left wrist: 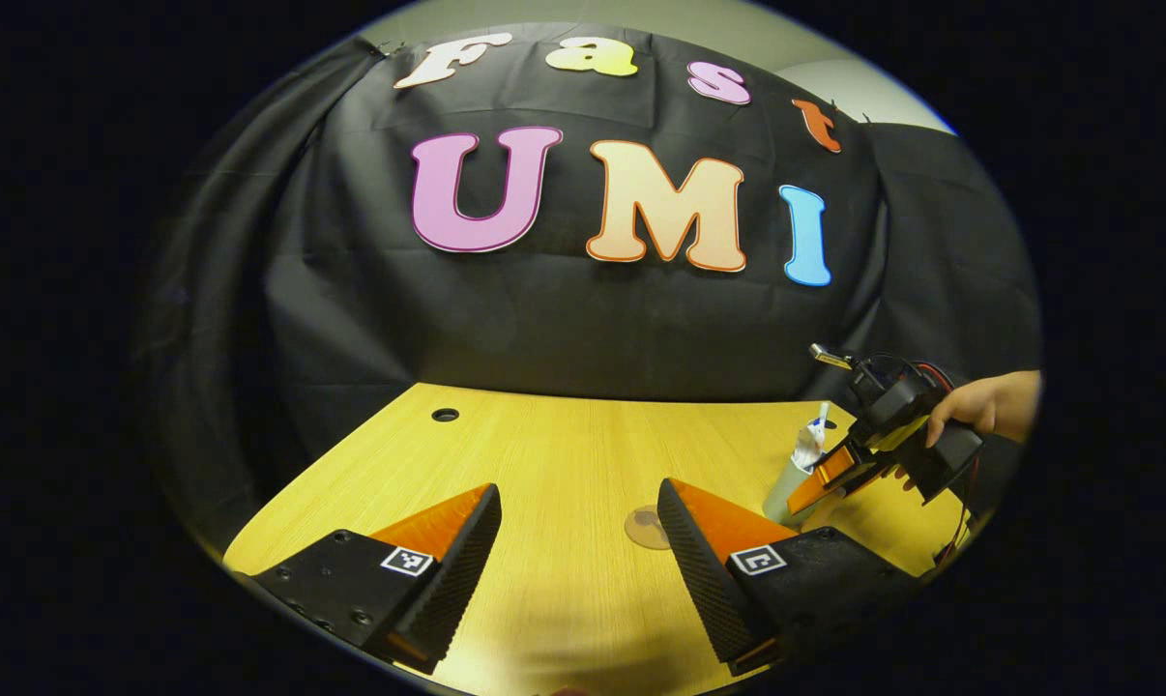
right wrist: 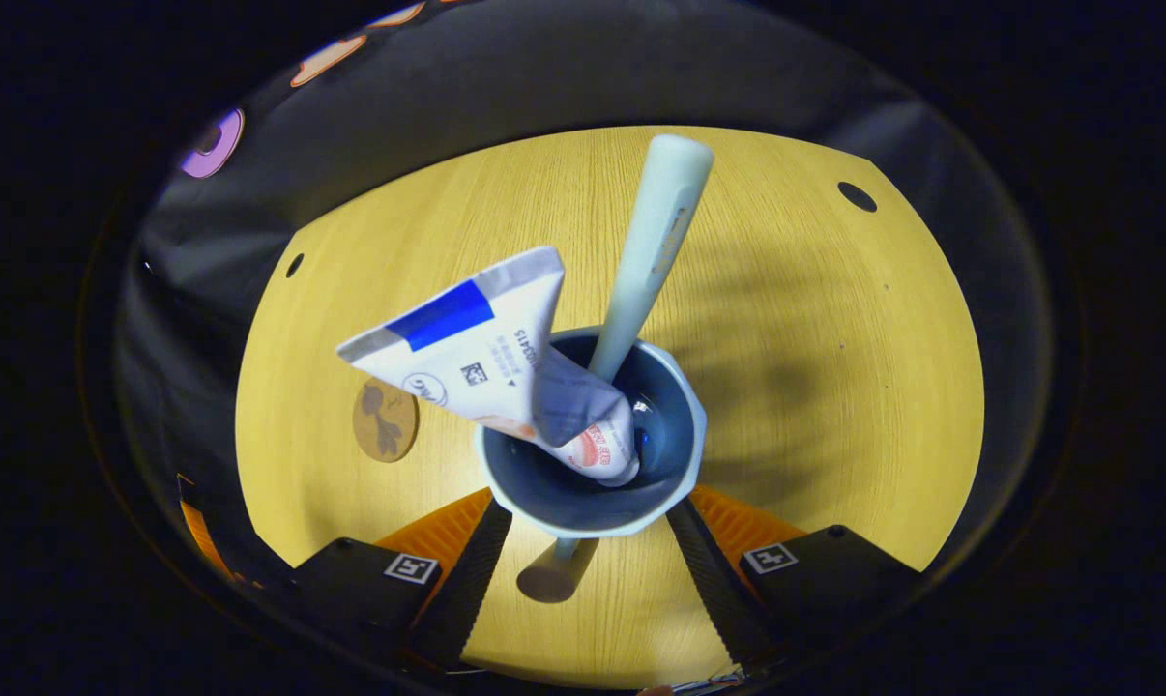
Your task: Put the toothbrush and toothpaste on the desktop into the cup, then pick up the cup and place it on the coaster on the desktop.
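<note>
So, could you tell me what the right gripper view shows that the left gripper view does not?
The right gripper view looks down into the cup, where the toothpaste and toothbrush stand. The left gripper view gives a side look at the right gripper gripping the cup, the hand holding it, and the open left gripper. Both share the cup, the coaster and the desktop.

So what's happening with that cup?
A person is working with two hand-held grippers. The right gripper has its fingers around the cup, which looks lifted off the wooden desk. The toothpaste and toothbrush are already standing inside it. The round coaster lies bare off to one side. The left gripper hangs open, holding nothing.
</note>
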{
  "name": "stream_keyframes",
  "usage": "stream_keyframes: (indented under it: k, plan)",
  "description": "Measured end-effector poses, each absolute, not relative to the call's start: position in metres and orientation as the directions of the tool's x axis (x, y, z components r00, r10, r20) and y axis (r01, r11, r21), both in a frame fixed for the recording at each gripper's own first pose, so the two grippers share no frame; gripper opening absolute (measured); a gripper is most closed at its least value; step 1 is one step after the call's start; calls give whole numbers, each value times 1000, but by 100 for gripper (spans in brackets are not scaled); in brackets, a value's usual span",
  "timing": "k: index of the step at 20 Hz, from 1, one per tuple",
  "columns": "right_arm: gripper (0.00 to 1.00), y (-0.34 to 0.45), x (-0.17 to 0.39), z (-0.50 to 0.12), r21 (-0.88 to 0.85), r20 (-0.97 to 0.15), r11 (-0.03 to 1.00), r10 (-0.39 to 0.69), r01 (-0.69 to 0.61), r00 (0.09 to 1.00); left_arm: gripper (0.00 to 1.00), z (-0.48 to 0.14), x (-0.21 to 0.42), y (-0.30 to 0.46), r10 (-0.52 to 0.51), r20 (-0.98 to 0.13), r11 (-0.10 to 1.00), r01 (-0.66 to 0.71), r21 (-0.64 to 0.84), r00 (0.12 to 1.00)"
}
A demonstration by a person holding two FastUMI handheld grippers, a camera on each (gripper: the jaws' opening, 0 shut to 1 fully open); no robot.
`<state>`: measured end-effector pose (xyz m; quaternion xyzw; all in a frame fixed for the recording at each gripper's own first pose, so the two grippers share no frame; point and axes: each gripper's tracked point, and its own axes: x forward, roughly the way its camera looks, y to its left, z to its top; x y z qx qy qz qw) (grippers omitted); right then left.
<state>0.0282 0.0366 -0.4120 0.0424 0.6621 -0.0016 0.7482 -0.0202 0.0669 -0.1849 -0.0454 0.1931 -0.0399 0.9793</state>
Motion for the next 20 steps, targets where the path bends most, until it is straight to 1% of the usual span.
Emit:
stream_keyframes:
  k: [5,9,10,11,12,13,14,15,16,17,18,19,20]
  plan:
    - [98,33,23,-427,10,-996,999,7,34,87,95,-190,-25,77,-84,-382,992,41,-119,920]
    - [98,36,18,-432,4,-997,1000,4,2,71,95,-192,-26,86,-69,-388,993,27,-112,919]
    - [85,35,16,-433,-7,-998,1000,-7,-7,68,95,-192,-25,87,-68,-387,993,27,-111,919]
    - [81,34,15,-434,-9,-998,1000,-8,-11,63,95,-193,-26,87,-66,-389,994,26,-108,919]
    - [73,34,13,-436,-8,-999,1000,-7,-14,54,95,-192,-25,88,-66,-387,994,26,-107,920]
    - [70,32,11,-436,-10,-999,1000,-9,-20,45,95,-193,-25,87,-68,-389,994,27,-110,919]
    - [59,32,9,-438,-2,-999,1000,-1,-22,35,95,-194,-25,87,-69,-392,993,27,-113,917]
    - [51,32,8,-434,-7,-999,1000,-6,-26,33,95,-196,-25,86,-70,-395,993,26,-115,916]
    - [37,35,9,-438,-3,-1000,999,-2,-32,30,95,-197,-24,85,-71,-398,993,26,-116,915]
    - [32,35,8,-439,-5,-1000,999,-4,-41,31,95,-197,-24,85,-72,-399,993,27,-116,914]
    - [35,34,9,-438,-11,-999,999,-9,-52,36,95,-197,-23,85,-72,-400,993,29,-114,914]
    - [35,33,10,-439,-14,-999,998,-11,-61,45,95,-197,-22,85,-73,-399,993,30,-113,914]
    - [33,33,10,-438,-17,-999,997,-14,-69,51,95,-198,-22,85,-72,-399,993,30,-111,914]
